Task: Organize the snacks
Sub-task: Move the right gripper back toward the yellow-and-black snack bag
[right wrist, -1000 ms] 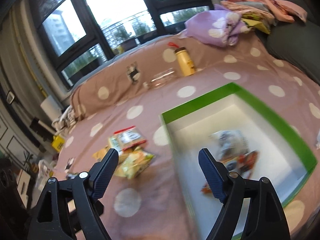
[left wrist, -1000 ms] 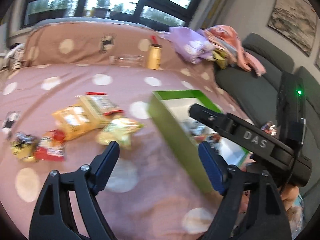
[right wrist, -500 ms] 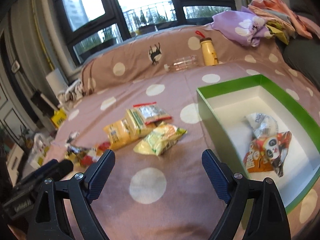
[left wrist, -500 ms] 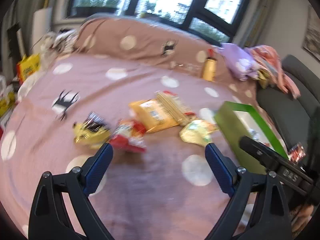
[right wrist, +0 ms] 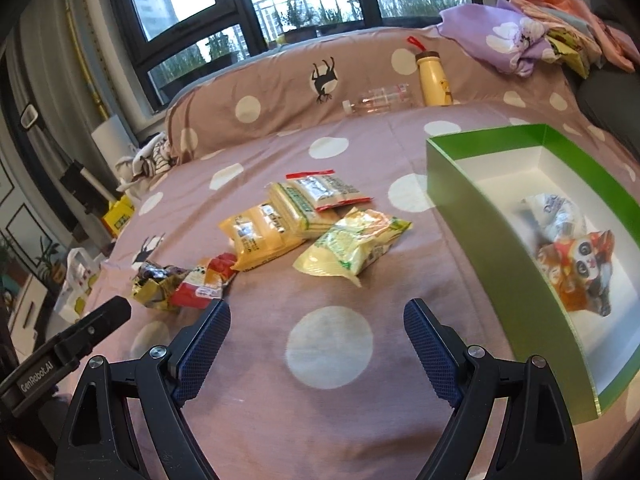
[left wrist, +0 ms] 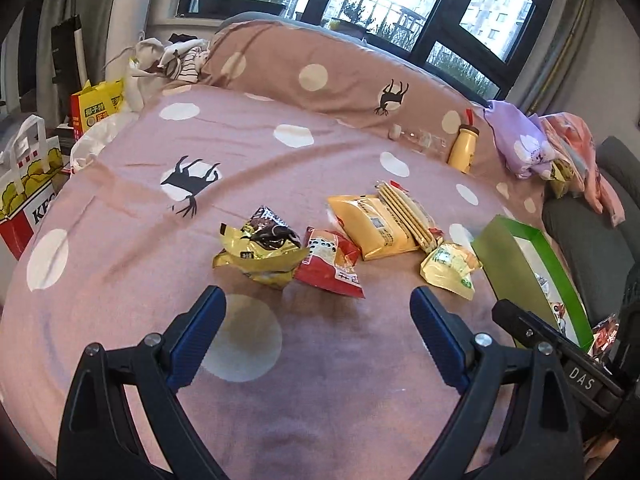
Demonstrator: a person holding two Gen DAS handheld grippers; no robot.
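Several snack packets lie on a pink dotted bedspread: a crumpled yellow-black bag, a red packet, an orange-yellow packet, a cracker pack and a light green-yellow bag. A green box with a white inside stands to the right and holds a white packet and a panda packet. My left gripper is open and empty, just short of the red packet. My right gripper is open and empty, short of the green-yellow bag, left of the box.
A yellow bottle and a clear plastic bottle lie by the long pillow at the back. Heaped clothes sit at the far right. Paper bags stand off the bed's left edge. A dark sofa lies right of the box.
Both grippers have swung left and pulled back from the green box. The loose packets now sit ahead of both. Both stay open and empty.
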